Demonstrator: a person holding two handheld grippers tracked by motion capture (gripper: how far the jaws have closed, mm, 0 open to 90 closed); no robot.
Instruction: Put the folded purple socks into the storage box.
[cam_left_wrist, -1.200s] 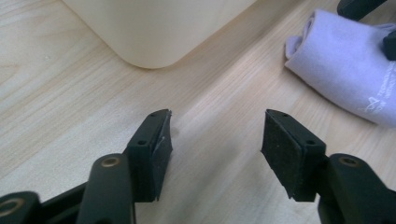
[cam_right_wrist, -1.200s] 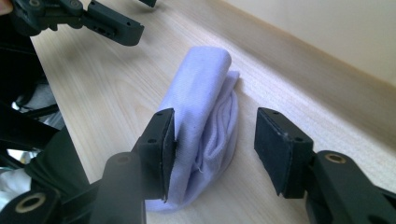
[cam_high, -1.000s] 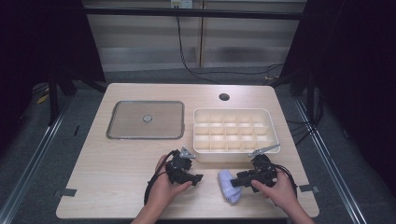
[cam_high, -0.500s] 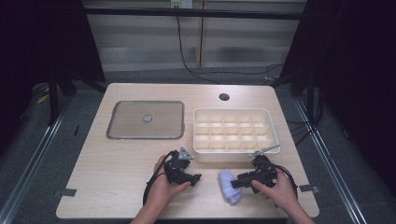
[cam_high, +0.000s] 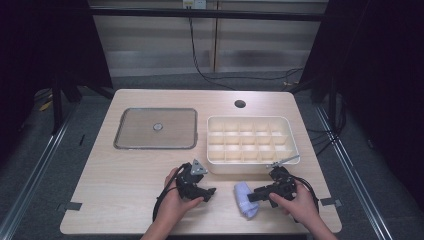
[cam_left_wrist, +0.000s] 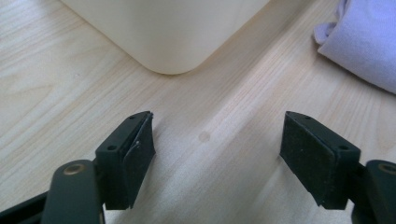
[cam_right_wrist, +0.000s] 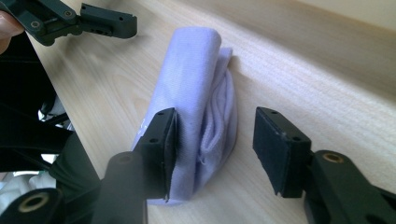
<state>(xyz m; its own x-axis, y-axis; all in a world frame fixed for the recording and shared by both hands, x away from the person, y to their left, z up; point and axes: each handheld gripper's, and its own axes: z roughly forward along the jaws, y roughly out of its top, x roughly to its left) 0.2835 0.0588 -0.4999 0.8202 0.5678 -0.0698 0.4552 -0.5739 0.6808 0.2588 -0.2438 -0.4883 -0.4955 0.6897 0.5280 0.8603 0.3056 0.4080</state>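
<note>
A folded lilac cloth (cam_high: 245, 199) lies on the wooden table near its front edge. My right gripper (cam_high: 251, 196) reaches it from the right. In the right gripper view the cloth (cam_right_wrist: 196, 107) sits between the jaws of the right gripper (cam_right_wrist: 215, 140). Those jaws have just been closing: the left pad (cam_right_wrist: 169, 140) touches the fabric and the right pad stands clear of it. My left gripper (cam_high: 210, 192) rests left of the cloth. Its jaws have just been opening, and in its own view the left gripper (cam_left_wrist: 217, 140) is open over bare wood, with the cloth (cam_left_wrist: 364, 42) at the upper right.
A cream box (cam_high: 250, 118) with several compartments stands just behind both grippers; its rounded corner (cam_left_wrist: 168, 28) is close ahead of the left jaws. A grey flat lid with a centre knob (cam_high: 135, 130) lies at the back left. A cable hole (cam_high: 240, 104) is near the far edge.
Both hands stay where they were. The left gripper's jaws look slightly wider apart than before. The cloth has not shifted.
</note>
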